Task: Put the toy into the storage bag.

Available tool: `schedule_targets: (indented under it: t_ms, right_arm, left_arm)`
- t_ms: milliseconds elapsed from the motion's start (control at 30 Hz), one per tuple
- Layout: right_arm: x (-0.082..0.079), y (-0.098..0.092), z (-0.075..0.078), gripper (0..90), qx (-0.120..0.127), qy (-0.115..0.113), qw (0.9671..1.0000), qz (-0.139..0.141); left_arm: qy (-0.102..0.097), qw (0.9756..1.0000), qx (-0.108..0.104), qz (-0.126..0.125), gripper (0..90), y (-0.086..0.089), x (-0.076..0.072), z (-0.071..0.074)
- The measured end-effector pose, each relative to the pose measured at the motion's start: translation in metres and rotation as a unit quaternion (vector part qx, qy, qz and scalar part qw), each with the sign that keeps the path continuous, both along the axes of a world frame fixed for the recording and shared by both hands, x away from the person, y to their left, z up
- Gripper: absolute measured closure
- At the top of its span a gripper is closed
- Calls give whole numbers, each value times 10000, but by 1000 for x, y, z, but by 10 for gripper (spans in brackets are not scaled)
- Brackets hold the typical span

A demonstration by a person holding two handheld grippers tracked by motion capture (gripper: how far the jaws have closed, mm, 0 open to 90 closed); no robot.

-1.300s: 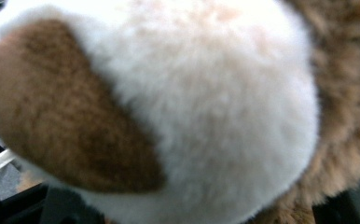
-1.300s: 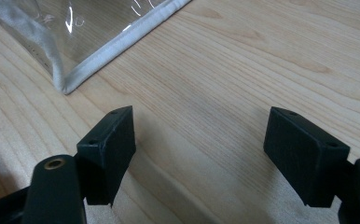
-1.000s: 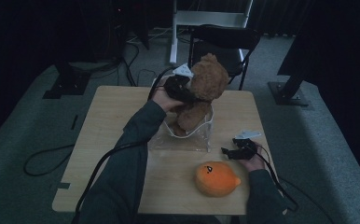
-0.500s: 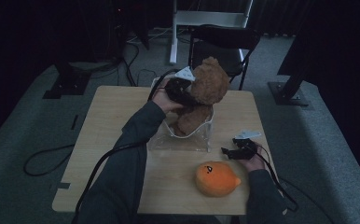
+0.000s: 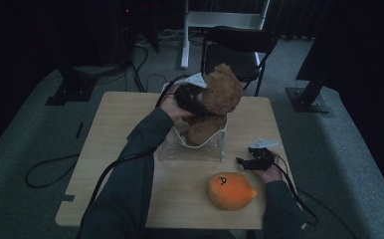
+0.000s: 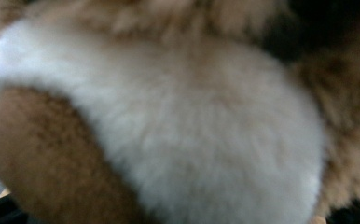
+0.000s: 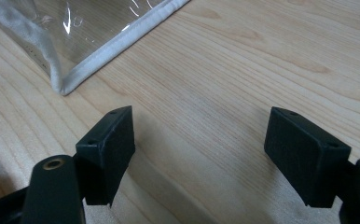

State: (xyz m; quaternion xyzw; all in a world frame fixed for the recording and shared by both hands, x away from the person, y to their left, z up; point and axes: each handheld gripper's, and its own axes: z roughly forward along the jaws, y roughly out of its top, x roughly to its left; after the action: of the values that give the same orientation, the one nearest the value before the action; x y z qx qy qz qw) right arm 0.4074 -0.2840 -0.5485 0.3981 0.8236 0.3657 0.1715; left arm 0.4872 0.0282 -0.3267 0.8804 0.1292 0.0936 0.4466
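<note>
Item: brown teddy bear point(image 5: 220, 99), upright, lower body inside a clear bag point(image 5: 195, 147) with white edging, head and shoulders above the bag's mouth. The bag stands near the middle of the tabletop point(image 5: 115, 129), toward the far side.

Left hand-held gripper point(image 5: 192, 94): pressed against the bear's head from the left. Its jaws have just been opening; they stand wide, but whether the pads still press the plush cannot be told. In the left gripper view, white and tan fur point(image 6: 206, 140), blurred, sits right against the lens and covers the jaws.

Right hand-held gripper point(image 5: 252, 160): resting low on the tabletop to the right of the bag, jaws spread wide, nothing between them. In the right gripper view, bare wood lies between the two black pads point(image 7: 108, 149), with the bag's white-bound corner point(image 7: 68, 84) just ahead.

Orange plush toy point(image 5: 231, 190): lying on the near right part of the tabletop, apart from the bag, close beside the right forearm.

Open room: left half of the tabletop bare; a strip of bare wood behind the bag.

Hard to make out: the bear's legs, seen dimly through the bag wall.

Surroundings: light wood tabletop, grey carpet, a black chair point(image 5: 237, 47) beyond the far edge, cables on the floor, dim lighting.
</note>
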Motion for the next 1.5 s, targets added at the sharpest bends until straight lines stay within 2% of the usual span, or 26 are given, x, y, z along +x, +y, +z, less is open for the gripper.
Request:
schedule_targets:
  t_ms: [467, 667, 800, 1000, 1100, 1333, 1500]
  right_arm:
    - [0, 0, 0, 232, -2, -1, 10000, -9]
    - [0, 0, 0, 231, -3, 1, 10000, -9]
    - [0, 0, 0, 231, -9, -2, 10000, -7]
    - [0, 0, 0, 225, -7, -2, 10000, -22]
    - [1, 0, 0, 217, -11, -2, 10000, -34]
    - [1, 0, 0, 213, -18, -2, 10000, -47]
    - [1, 0, 0, 212, -17, -1, 10000, -46]
  left_arm:
    - [121, 9998, 147, -71, 271, 1, 0, 0]
    - [52, 9998, 182, -31, 268, 2, -1, 1]
    - [10, 9996, 273, -112, 271, 5, -2, -1]
    - [93, 9990, 398, -167, 272, 7, -2, -2]
    - [63, 9986, 489, -189, 271, 7, -4, -1]
    - [24, 9991, 394, -126, 269, 7, -3, -4]
    - [-68, 9986, 512, -125, 269, 9, -4, -7]
